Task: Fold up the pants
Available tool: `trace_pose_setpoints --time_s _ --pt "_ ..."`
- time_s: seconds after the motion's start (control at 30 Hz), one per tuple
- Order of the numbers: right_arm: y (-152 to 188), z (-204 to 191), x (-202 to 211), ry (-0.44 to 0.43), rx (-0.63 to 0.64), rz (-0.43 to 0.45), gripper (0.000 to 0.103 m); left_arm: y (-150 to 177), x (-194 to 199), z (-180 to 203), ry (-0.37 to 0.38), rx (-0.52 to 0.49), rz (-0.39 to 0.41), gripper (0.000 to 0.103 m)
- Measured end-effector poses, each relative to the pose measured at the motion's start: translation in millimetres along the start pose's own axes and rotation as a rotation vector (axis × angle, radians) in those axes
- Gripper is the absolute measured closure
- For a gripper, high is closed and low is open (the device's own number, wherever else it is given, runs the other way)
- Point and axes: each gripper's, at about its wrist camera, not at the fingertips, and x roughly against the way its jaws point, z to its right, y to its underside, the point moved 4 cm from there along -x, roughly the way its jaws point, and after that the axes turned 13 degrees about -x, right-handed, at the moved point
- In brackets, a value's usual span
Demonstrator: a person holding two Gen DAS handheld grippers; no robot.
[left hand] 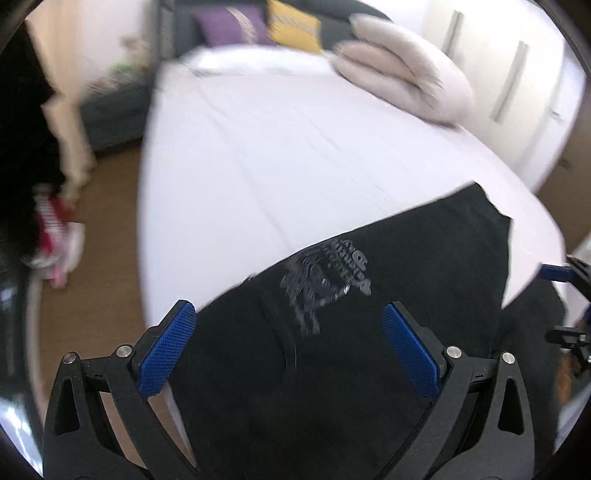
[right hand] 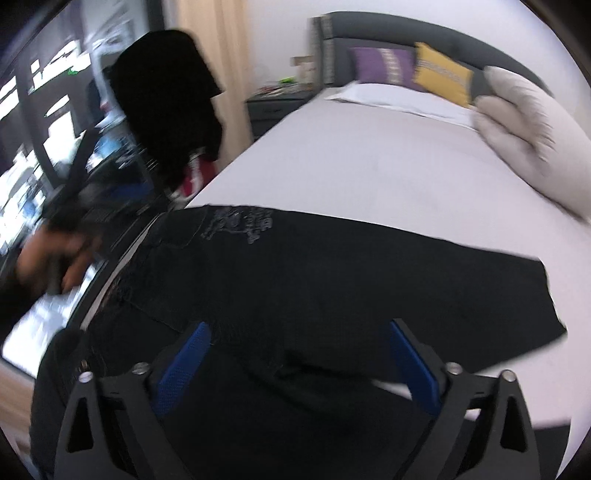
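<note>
Black pants [left hand: 388,280] with a grey printed logo [left hand: 325,284] lie across the near end of a white bed [left hand: 295,155]. My left gripper [left hand: 288,314] is open and empty, held just above the pants near the logo. In the right wrist view the pants [right hand: 351,266] spread across the bed [right hand: 369,166], the logo [right hand: 240,221] at their left end. My right gripper [right hand: 299,332] is open and empty above their near edge. Part of the right gripper [left hand: 565,280] shows at the right edge of the left wrist view. Both views are motion-blurred.
A beige folded cushion [left hand: 402,74] lies at the bed's far right. Purple [left hand: 232,26] and yellow [left hand: 295,22] pillows lean on the dark headboard. A white wardrobe [left hand: 517,74] stands right of the bed. Dark clothing [right hand: 166,103] hangs left, above a nightstand [right hand: 273,107]. Wooden floor [left hand: 107,229] lies left.
</note>
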Motion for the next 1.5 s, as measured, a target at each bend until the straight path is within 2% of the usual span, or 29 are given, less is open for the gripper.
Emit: trace_pose_setpoints --time_s 0.07,0.13,0.2,0.27,0.33,0.4,0.47,0.53,0.57,0.73,0.93,1.07,1.23,1.27,1.37,1.4,1.5 --pt "-7 5 -12 -0.026 0.036 -0.028 0.022 -12 -31 -20 0.067 -0.025 -0.061 0.003" --pt "-11 11 -19 -0.055 0.054 -0.046 0.025 -18 -55 -34 0.096 -0.054 -0.104 0.005" --pt "-16 17 -27 -0.076 0.071 -0.058 0.029 -19 -72 -45 0.138 -0.058 -0.141 0.013" --pt "-22 21 -36 -0.097 0.086 -0.073 0.032 -19 -84 -57 0.153 -0.074 -0.176 0.026" --pt "-30 24 -45 -0.115 0.097 -0.078 0.033 -18 -100 -64 0.155 -0.113 -0.228 0.036" --pt "-37 23 -53 -0.129 0.101 -0.085 0.035 -21 -105 -65 0.152 -0.158 -0.240 0.040" --pt "-46 18 -60 -0.147 0.116 -0.091 0.036 -27 -110 -68 0.165 -0.185 -0.258 0.057" --pt "-54 13 -67 -0.167 0.132 -0.094 0.039 -28 -111 -66 0.171 -0.208 -0.279 0.070" --pt "-59 9 -73 -0.172 0.144 -0.100 0.042 -28 -111 -65 0.166 -0.217 -0.286 0.072" --pt "-83 -10 -99 -0.186 0.235 -0.129 0.053 -33 -103 -62 0.115 -0.228 -0.251 0.090" --pt "-108 -23 -130 -0.160 0.347 -0.175 0.053 -35 -71 -50 -0.001 -0.305 -0.120 0.095" --pt "-123 -31 -151 -0.142 0.404 -0.193 0.053 -25 -56 -27 -0.011 -0.317 -0.058 0.095" --pt "-122 -34 -181 -0.107 0.479 -0.283 0.053 -11 -37 -20 -0.016 -0.335 -0.023 0.095" --pt "-119 -33 -187 -0.101 0.486 -0.310 0.055 -11 -37 -21 -0.013 -0.334 -0.023 0.095" --pt "-116 -32 -201 -0.082 0.502 -0.366 0.076 -1 -29 -26 -0.003 -0.318 -0.018 0.095" --pt "-114 -32 -200 -0.084 0.505 -0.366 0.083 8 -21 -21 -0.002 -0.313 -0.014 0.095" --pt "-113 -35 -195 -0.088 0.506 -0.356 0.094 4 -17 -16 -0.003 -0.303 -0.009 0.095"
